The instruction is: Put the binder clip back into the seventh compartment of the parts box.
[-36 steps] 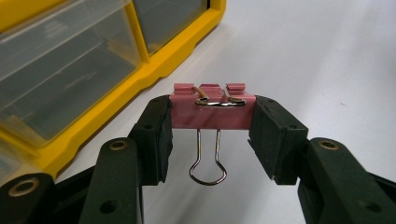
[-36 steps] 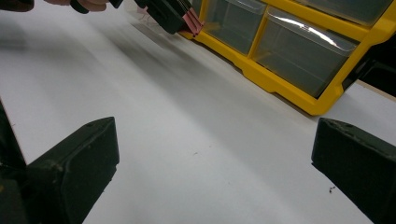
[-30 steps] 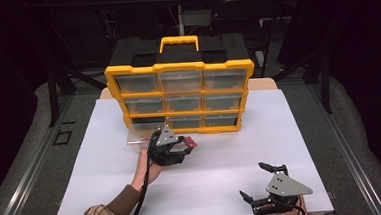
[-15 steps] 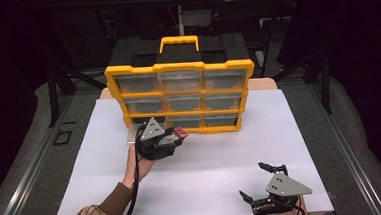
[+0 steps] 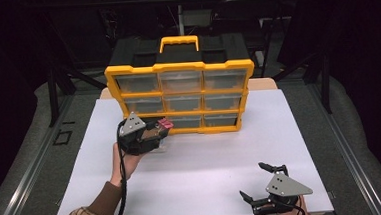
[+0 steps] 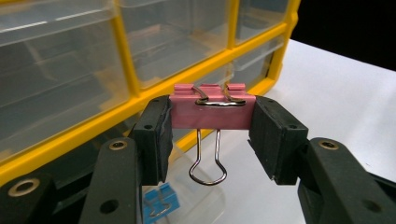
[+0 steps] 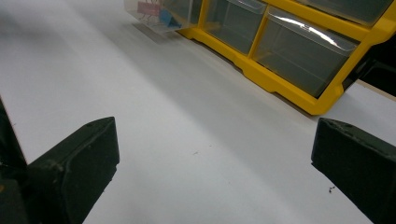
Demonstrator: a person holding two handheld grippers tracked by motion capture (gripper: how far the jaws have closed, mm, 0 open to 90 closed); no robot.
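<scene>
White tabletop (image 5: 192,167) lies before us with a yellow drawer organizer (image 5: 181,97) at its far side. Our left tongs (image 6: 212,123) pinch a pink binder clip (image 6: 212,112) just near of the organizer's lower-left drawers; our right tongs (image 5: 256,183) rest spread at the near right.

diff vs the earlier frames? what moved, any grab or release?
Left gripper, shut on the pink binder clip throughout, moved up the sheet toward the yellow drawer organizer. No grab, no release. Right gripper stayed open near the front edge; organizer unmoved.
</scene>
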